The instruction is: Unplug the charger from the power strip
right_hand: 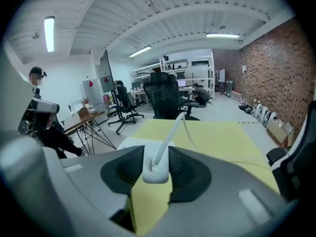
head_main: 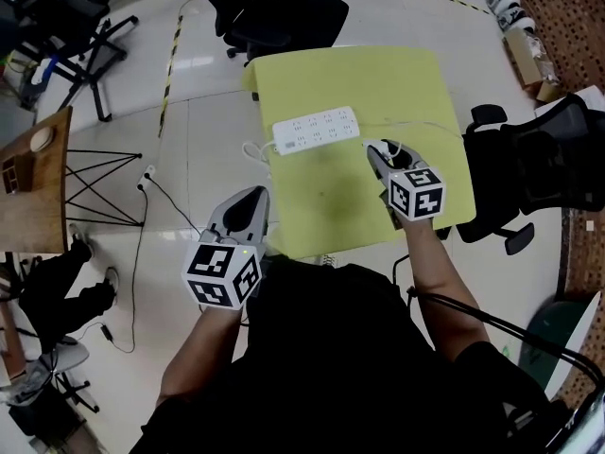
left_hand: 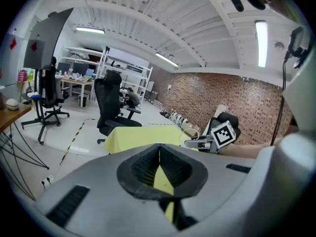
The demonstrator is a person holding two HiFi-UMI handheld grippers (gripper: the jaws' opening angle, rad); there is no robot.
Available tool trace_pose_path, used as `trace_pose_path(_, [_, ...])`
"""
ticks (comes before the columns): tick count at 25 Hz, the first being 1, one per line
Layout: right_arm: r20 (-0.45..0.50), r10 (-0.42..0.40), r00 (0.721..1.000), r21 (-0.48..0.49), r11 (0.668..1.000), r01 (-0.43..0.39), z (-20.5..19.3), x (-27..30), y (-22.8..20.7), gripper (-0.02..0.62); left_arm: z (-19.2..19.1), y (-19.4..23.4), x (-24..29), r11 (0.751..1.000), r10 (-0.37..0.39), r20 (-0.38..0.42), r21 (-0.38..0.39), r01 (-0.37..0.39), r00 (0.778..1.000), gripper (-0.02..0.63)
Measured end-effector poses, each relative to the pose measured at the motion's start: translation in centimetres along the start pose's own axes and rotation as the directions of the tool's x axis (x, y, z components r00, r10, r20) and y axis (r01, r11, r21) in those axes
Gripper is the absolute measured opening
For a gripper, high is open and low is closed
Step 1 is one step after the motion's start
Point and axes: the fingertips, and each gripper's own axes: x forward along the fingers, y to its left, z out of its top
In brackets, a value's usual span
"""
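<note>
1. Pale tiled floor (head_main: 189,112) spreads round a square yellow-green desk (head_main: 359,74).
2. A black office chair (head_main: 284,12) stands at the desk's far side and another black chair (head_main: 548,159) at its right. A wooden side table (head_main: 38,178) sits well off to the left.
3. A long white power strip (head_main: 317,129) lies flat near the desk's middle, with bare desk around it.
4. The left tool (head_main: 253,197) hangs over the floor off the desk's near left corner, well apart from the strip. It is clenched, with nothing between its pads.
5. The right tool (head_main: 381,149) is over the desk just beside the strip's right end, grasping a small white charger block (right_hand: 154,171).
6. The charger looks apart from the strip's sockets.
7. Its thin white cable (right_hand: 170,132) runs up from the block and away across the desk.
</note>
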Motion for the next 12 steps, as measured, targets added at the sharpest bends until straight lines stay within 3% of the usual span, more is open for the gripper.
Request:
trace_pose_path(5, [-0.008, 0.053, 0.999, -0.018, 0.998, -0.054, -1.9, -1.6, -2.1, 0.137, -2.1, -3.1, -0.9, 0.996, 0.083, 0.016, -0.039, -0.083, 0.996, 0.008])
trace_pose_path(12, [-0.008, 0.065, 0.998, 0.023, 0.998, -0.065, -4.4, -4.3, -3.8, 0.137, -3.9, -6.7, -2.4, 0.994, 0.101, -0.011, -0.032, -0.101, 0.995, 0.008])
